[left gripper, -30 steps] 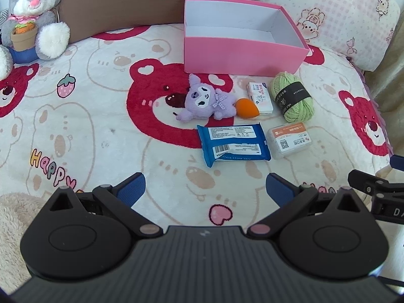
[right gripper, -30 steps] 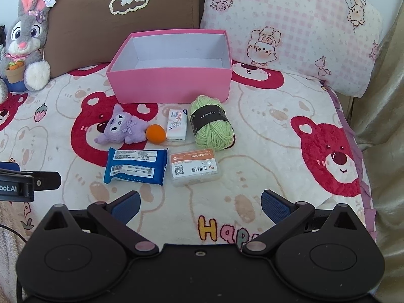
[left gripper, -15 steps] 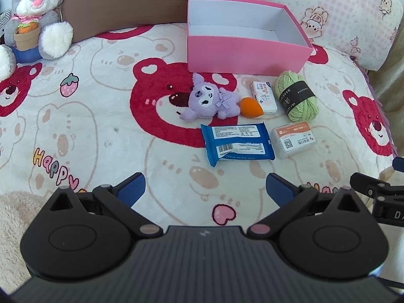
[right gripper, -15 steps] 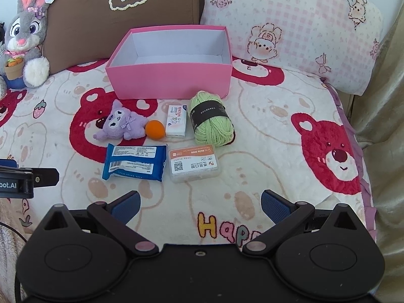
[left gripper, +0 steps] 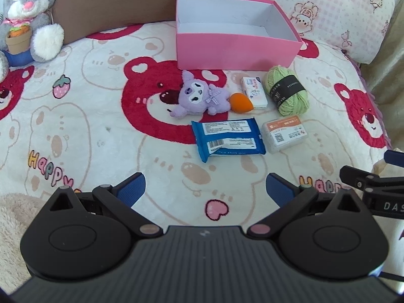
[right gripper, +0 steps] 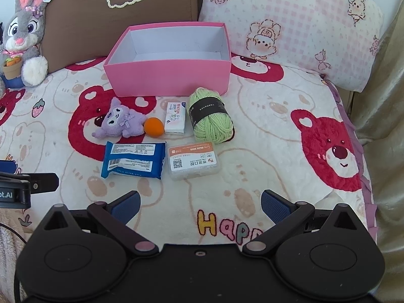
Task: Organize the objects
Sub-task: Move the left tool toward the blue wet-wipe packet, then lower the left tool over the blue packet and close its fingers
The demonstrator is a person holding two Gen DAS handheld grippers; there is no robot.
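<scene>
An empty pink box point(left gripper: 234, 53) point(right gripper: 169, 79) stands at the back of the bed. In front of it lie a purple plush toy point(left gripper: 199, 97) point(right gripper: 120, 122), an orange egg-shaped sponge point(left gripper: 241, 102) point(right gripper: 153, 126), a small white carton point(left gripper: 255, 92) point(right gripper: 175, 120), a green yarn ball point(left gripper: 287, 89) point(right gripper: 209, 115), a blue wipes pack point(left gripper: 227, 137) point(right gripper: 135, 160) and a clear plastic case with an orange label point(left gripper: 285, 133) point(right gripper: 193, 160). My left gripper point(left gripper: 205, 189) and right gripper point(right gripper: 199, 205) are both open and empty, held short of the objects.
A grey rabbit plush point(left gripper: 27, 20) point(right gripper: 22, 32) sits at the back left against a brown pillow point(right gripper: 118, 10). A pink checked pillow point(right gripper: 290, 22) lies at the back right. The bed's right edge point(right gripper: 363, 151) drops to a beige cover.
Both grippers have moved slightly forward toward the objects, which look a little nearer. Nothing on the bed has moved.
</scene>
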